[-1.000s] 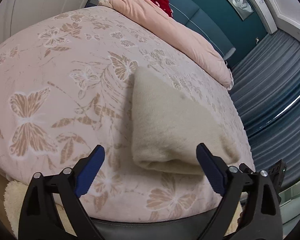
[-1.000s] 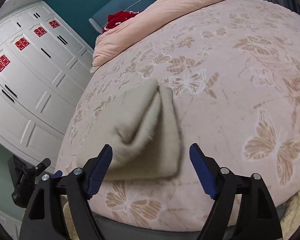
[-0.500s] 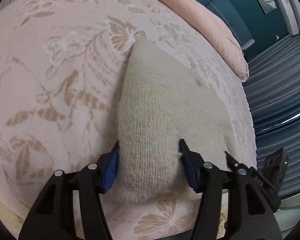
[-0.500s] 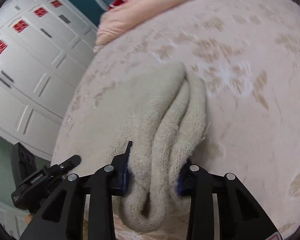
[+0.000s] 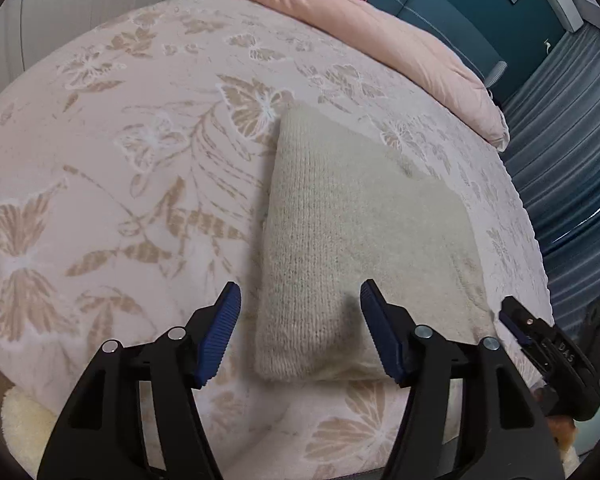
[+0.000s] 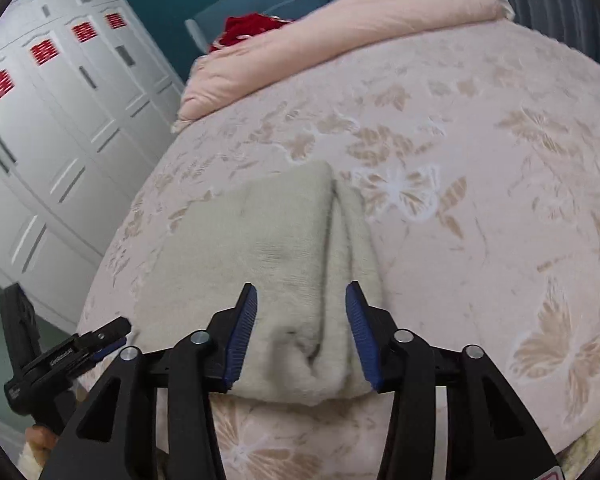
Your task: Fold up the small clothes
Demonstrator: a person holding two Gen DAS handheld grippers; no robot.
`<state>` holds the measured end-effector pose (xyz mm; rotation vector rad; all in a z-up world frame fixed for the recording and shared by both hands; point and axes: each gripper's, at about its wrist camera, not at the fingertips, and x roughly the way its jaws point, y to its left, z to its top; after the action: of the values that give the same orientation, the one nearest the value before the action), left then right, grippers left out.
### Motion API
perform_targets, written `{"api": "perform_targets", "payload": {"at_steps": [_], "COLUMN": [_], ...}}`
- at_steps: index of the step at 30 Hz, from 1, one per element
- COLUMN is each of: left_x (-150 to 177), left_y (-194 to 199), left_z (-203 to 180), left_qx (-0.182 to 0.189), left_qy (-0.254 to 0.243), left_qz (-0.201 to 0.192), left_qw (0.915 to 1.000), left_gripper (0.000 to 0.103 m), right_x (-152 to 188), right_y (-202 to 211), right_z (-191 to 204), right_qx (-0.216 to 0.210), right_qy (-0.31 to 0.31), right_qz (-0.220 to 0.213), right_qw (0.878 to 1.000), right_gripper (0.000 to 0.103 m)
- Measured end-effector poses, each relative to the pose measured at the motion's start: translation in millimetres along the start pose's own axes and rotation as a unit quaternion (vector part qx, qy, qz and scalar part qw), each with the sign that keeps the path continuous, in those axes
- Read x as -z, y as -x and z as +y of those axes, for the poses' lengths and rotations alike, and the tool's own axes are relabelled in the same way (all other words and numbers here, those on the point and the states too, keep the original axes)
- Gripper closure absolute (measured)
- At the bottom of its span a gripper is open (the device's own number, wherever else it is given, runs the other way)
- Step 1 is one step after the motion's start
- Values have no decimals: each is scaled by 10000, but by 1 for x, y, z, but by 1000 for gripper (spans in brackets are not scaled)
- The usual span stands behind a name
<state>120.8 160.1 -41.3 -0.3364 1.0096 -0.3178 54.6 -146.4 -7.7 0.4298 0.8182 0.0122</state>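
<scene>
White wardrobe [image 6: 52, 128], teal wall [image 5: 452, 0]

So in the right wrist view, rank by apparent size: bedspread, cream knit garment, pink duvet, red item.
1. bedspread
2. cream knit garment, enlarged by nearness to the camera
3. pink duvet, farther away, so its rank against the garment is unsure
4. red item

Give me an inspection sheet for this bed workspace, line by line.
Surface: butterfly-print bed cover, smooth.
Job's things: cream knitted garment, folded, lying by the bed's near edge.
Clutter: pink duvet bunched at the head; red fabric behind it.
Grippers: left gripper open, jaws just opening, astride the garment's corner, pads clear of it; right gripper shut on the garment's bunched folds, jaws having just closed.
Cables: nothing seen.
Surroundings: white wardrobe with red emblems, teal headboard, grey-blue curtains.
</scene>
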Motion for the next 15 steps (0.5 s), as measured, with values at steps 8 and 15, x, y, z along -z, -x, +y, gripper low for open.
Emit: {"api": "perform_targets", "payload": {"at_steps": [8, 15], "left_x": [18, 18], "left_y": [-27, -24], "left_z": [-30, -24], "left_qx": [-914, -1163], "left_qy": [-737, -768], "left_qz": [483, 451], "left_qw": [9919, 9892], "left_gripper": [35, 21], "right_x": [40, 35], "right_y": [-57, -63], "right_z": [16, 20], "right_qx": [604, 782], "right_qy": [918, 1300], "right_qz": [1093, 1312], "right_qw": [9879, 9797], "right_gripper": [100, 103]}}
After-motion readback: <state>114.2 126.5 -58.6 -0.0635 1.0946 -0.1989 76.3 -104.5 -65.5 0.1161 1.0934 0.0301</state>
